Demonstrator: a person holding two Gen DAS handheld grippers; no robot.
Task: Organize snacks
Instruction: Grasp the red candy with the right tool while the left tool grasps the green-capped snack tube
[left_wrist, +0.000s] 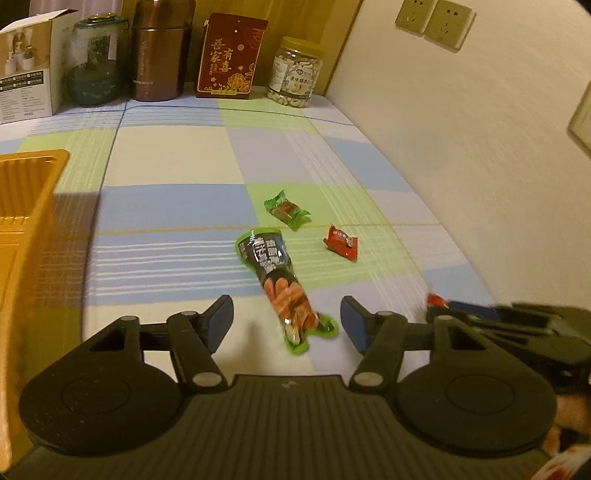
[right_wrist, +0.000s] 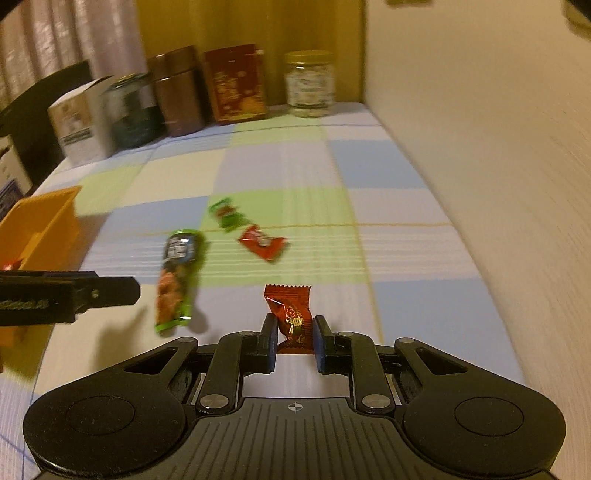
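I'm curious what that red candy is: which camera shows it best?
The right wrist view: the dark red wrapped candy sits centred, pinched between the right gripper jaws. The left wrist view catches only a blurred red tip at its edge.

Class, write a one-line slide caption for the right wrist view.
Right gripper shut on a red candy above the checked cloth.

Both wrist views face the checked tablecloth closely.
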